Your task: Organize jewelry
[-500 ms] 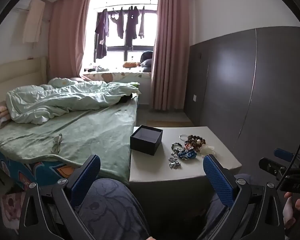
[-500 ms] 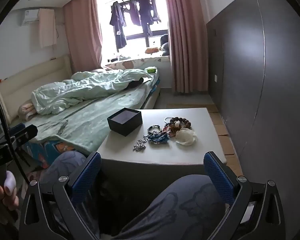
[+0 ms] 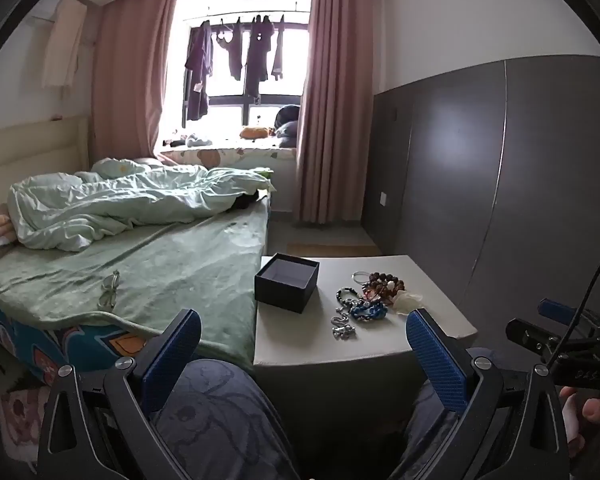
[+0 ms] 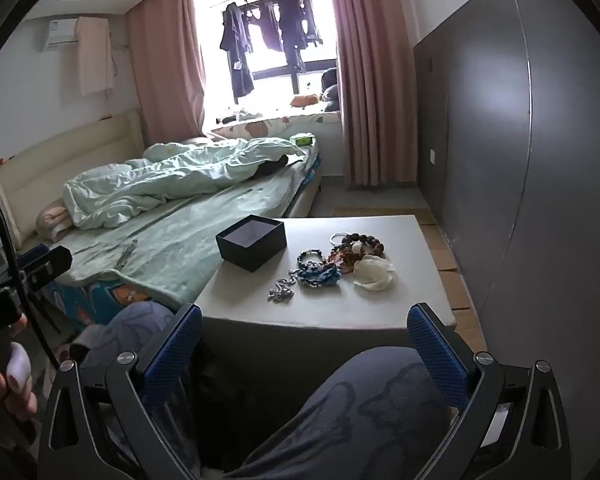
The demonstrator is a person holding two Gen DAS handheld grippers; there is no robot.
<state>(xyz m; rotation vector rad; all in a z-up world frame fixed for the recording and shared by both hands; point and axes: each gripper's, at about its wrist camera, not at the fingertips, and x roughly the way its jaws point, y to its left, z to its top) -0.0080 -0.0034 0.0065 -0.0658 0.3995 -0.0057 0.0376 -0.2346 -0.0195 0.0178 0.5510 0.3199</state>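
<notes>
You are holding the left gripper (image 3: 303,354) and the right gripper (image 4: 305,346) low over your knees, and both sets of jaws are standing wide open with nothing between them. You are sitting near the front edge of the desk (image 4: 404,236), not yet reaching over it.

The jewelry is lying in a tight bunch on the right half of the desk. Nearest you is the silver chain (image 4: 283,287). Just behind it the blue beads (image 4: 319,274) are touching the dark bead ring (image 4: 310,257), and the brown bead bracelet (image 4: 360,242) is lying farthest, with the white flower piece (image 4: 373,273) just to the right. The open box (image 4: 252,241) is sitting on the far left of the desk, close to the bed (image 4: 172,240).

Here is what could go wrong. The pieces are touching, so pinching one could be dragging another along or knotting them. The thin chain is lying flat, so the jaws could be sliding over it. A bump could be pushing the box off the left edge toward the bed.

Some things are hard to see. You cannot tell how the strands are crossing. The thin ring (image 4: 339,237) by the brown beads is very faint. Your knees are hiding the front of the desk.
</notes>
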